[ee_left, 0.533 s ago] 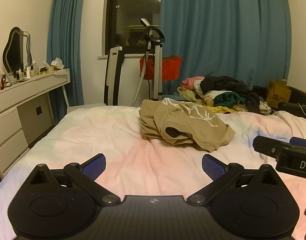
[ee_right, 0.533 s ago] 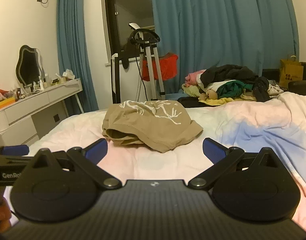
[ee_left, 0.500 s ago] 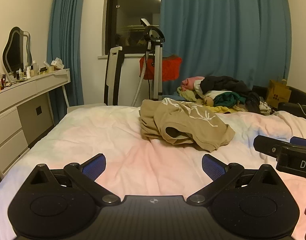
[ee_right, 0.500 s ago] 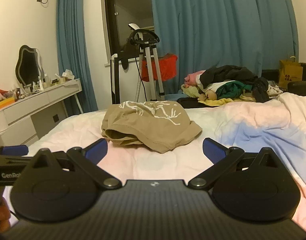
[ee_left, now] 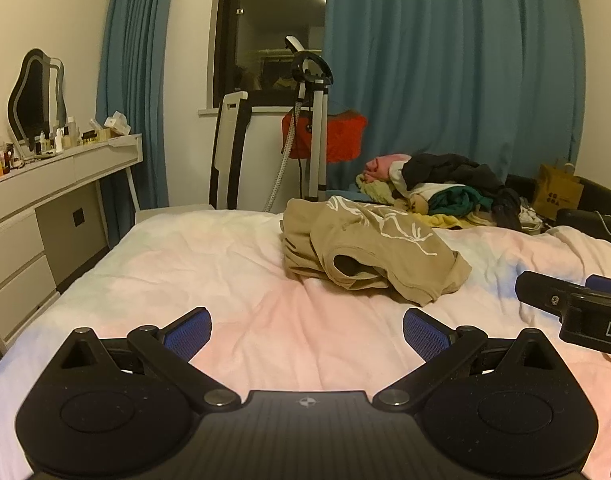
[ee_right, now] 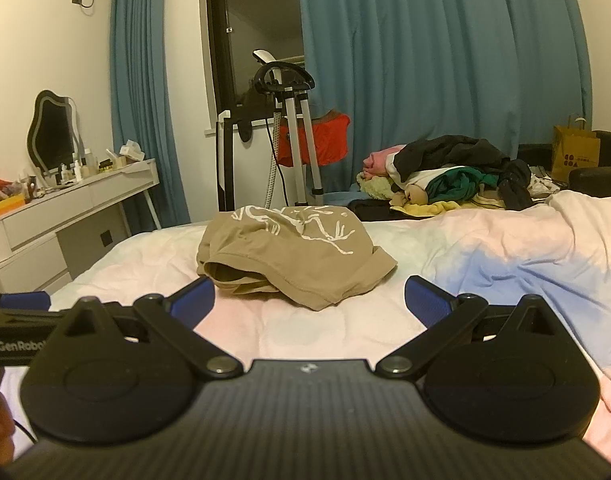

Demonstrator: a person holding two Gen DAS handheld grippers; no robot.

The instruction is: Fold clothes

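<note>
The tan T-shirt (ee_left: 369,248), crumpled with a white line print on top, lies in a heap on the pastel bedspread (ee_left: 225,264) ahead of both tools, touched by neither. Behind it we see teal curtains (ee_left: 445,64) and a mixed clothes pile (ee_left: 445,188). Our left gripper (ee_left: 307,330) hangs over the bed with its jaws spread wide and nothing between them; our right gripper (ee_right: 309,300) is likewise spread and bare. Only the right wrist view shows "GenRobo" on the left tool's side, cut off there; only the left wrist view shows the letters "DA" on the right tool. A brown paper bag (ee_right: 576,152) carries a dotted logo, its text too small to read.
</note>
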